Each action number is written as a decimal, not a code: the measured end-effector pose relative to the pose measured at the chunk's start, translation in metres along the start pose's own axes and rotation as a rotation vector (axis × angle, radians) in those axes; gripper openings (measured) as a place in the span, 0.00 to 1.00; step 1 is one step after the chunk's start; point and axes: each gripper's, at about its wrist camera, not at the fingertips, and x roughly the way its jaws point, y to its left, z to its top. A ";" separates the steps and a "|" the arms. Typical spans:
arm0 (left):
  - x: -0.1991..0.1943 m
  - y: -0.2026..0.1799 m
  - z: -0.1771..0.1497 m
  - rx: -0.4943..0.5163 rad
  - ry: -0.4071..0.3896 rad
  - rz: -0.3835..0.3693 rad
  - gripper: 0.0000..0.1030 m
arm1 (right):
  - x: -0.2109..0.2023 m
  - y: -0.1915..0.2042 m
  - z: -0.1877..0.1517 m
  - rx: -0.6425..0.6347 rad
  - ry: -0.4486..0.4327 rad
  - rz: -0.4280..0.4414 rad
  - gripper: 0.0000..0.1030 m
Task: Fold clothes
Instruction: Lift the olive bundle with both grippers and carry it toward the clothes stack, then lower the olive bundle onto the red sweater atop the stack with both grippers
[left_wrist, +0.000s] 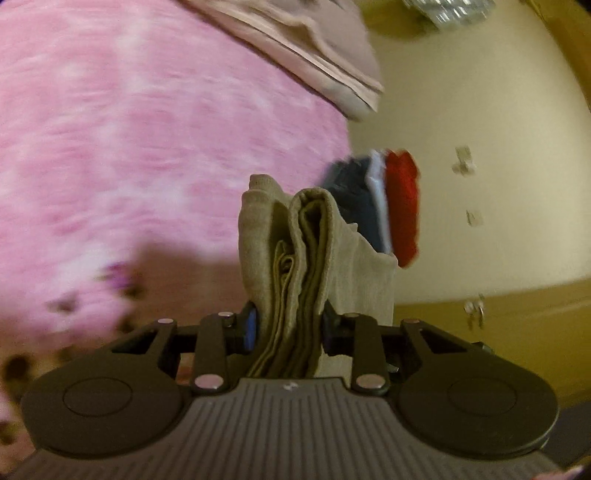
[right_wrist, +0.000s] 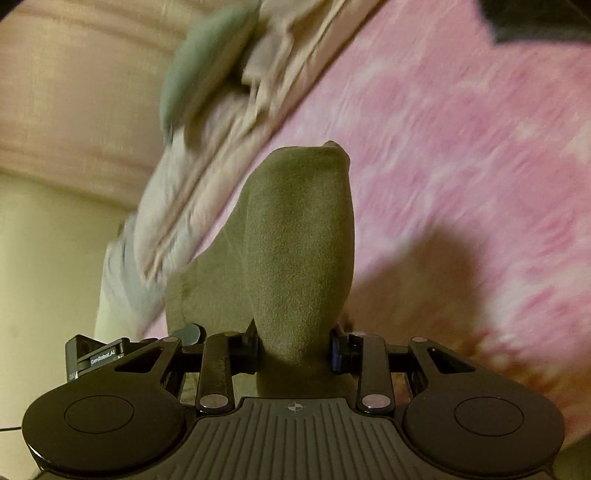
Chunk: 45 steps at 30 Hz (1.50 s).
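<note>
Both claws, left claw (left_wrist: 290, 325) and right claw (right_wrist: 295, 345), pinch 1 folded khaki garment (left_wrist: 306, 258) above the pink bed (left_wrist: 147, 129). Likely carrying; folded piles lie toward 12 o'clock.

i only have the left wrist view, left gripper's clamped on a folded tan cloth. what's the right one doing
Observer: The right gripper is shut on the same olive-tan garment, a rounded bulge of it rising between its fingers.
Operator: anything past it on that side
Observer: A loose pile of pale pinkish-grey clothes lies along the edge of the pink bedcover, with a blurred grey-green piece on top.
Operator: is the garment touching the bed there
Observer: It seems lifted: it throws a dark shadow on the cover to the right. Blur prevents certainty.
</note>
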 end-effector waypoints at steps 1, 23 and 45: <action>0.017 -0.017 0.006 0.020 0.022 -0.013 0.26 | -0.018 -0.004 0.010 0.013 -0.030 -0.009 0.31; 0.395 -0.330 0.195 0.240 0.163 -0.071 0.26 | -0.246 -0.120 0.396 0.291 -0.344 -0.040 0.32; 0.389 -0.298 0.219 0.295 -0.037 0.101 0.34 | -0.271 -0.126 0.379 -0.017 -0.540 -0.364 0.70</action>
